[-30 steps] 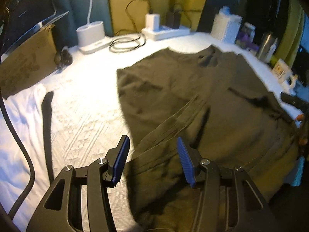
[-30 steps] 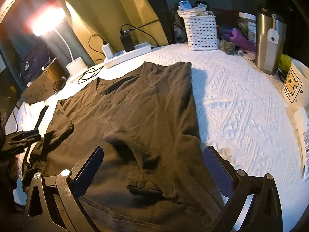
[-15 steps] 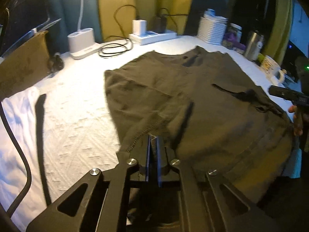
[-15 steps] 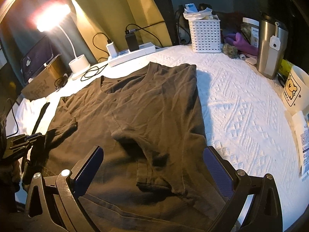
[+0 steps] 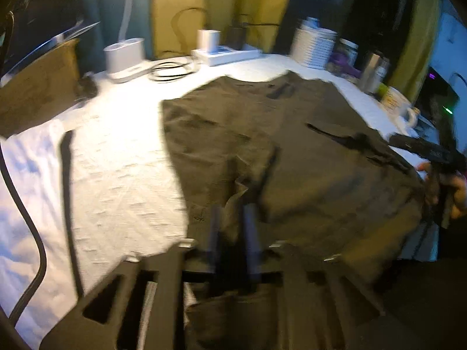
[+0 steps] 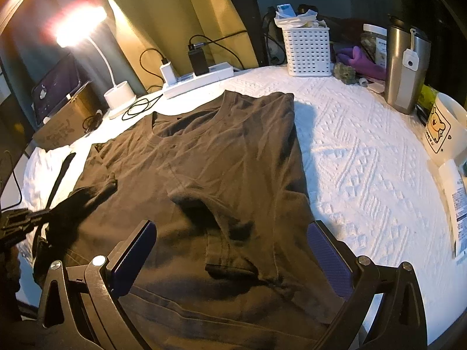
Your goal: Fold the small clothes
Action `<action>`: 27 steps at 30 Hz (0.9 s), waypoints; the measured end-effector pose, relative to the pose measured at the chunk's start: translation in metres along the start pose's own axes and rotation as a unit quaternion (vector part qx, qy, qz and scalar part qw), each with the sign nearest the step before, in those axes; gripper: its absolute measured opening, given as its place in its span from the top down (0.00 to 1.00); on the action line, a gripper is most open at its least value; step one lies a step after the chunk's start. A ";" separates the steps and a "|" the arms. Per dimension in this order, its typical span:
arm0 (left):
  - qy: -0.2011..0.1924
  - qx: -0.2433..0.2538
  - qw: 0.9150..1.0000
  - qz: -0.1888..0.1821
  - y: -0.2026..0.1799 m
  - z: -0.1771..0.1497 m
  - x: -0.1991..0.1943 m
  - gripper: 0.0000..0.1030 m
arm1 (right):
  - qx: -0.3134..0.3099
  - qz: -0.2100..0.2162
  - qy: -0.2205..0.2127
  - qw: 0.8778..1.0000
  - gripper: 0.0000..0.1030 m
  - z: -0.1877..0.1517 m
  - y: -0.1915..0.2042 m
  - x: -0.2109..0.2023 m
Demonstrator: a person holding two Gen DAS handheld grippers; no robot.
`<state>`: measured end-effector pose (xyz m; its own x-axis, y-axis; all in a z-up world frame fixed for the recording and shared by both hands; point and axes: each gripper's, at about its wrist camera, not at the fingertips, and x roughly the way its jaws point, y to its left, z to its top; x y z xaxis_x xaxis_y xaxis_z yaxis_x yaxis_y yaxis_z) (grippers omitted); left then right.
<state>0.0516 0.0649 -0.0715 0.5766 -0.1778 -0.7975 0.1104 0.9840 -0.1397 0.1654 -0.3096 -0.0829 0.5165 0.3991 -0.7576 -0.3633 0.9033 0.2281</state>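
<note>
Left wrist view is smeared with blur, so edges are soft and small things along the back are hard to name. What does read is the left gripper (image 5: 233, 227) with its fingers (image 5: 215, 233) drawn narrow, a bunched fold of the dark t-shirt (image 5: 292, 157) pinched between them; the exact edge of cloth they hold is lost in the blur. At the right edge of that view a hand (image 5: 449, 186) grips the handle of the other tool, partly cut off by the frame. From the right wrist view things are sharp: the right gripper (image 6: 233, 259) hangs over the near part of the shirt with its fingers (image 6: 134, 250) spread wide and nothing between them. The t-shirt (image 6: 221, 169) lies spread across the white textured cover of the desk (image 6: 364, 175), neckline toward the far side, one sleeve folded in over the chest and casting a dark shadow, the fabric creased and rumpled. Its near hem runs below the frame and behind the gripper body. On the left side of that view the cloth rises in a dark peak where the other tool lifts it. Behind stand a lit lamp (image 6: 78, 26), a white basket (image 6: 308, 51) and a steel tumbler (image 6: 404, 67).
</note>
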 end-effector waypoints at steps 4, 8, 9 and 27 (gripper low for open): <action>-0.002 -0.030 1.000 0.004 0.020 0.004 0.009 0.45 | -0.002 0.001 0.003 1.000 0.00 0.000 0.002 0.001; 0.023 -0.032 0.999 -0.011 0.021 0.004 0.028 0.45 | 0.003 -0.002 0.005 1.000 0.00 -0.001 -0.001 0.002; 0.030 -0.033 0.999 -0.016 0.020 0.004 0.032 0.45 | 0.004 -0.002 0.005 1.000 0.00 -0.001 -0.002 0.002; 0.053 0.013 0.993 -0.104 -0.033 -0.006 0.023 0.64 | 0.013 0.002 0.005 1.000 0.00 -0.009 -0.009 0.002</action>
<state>0.0566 0.0283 -0.0886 0.4508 -0.3740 -0.8105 0.2390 0.9254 -0.2941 0.1631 -0.3184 -0.0919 0.5066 0.4010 -0.7633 -0.3442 0.9057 0.2474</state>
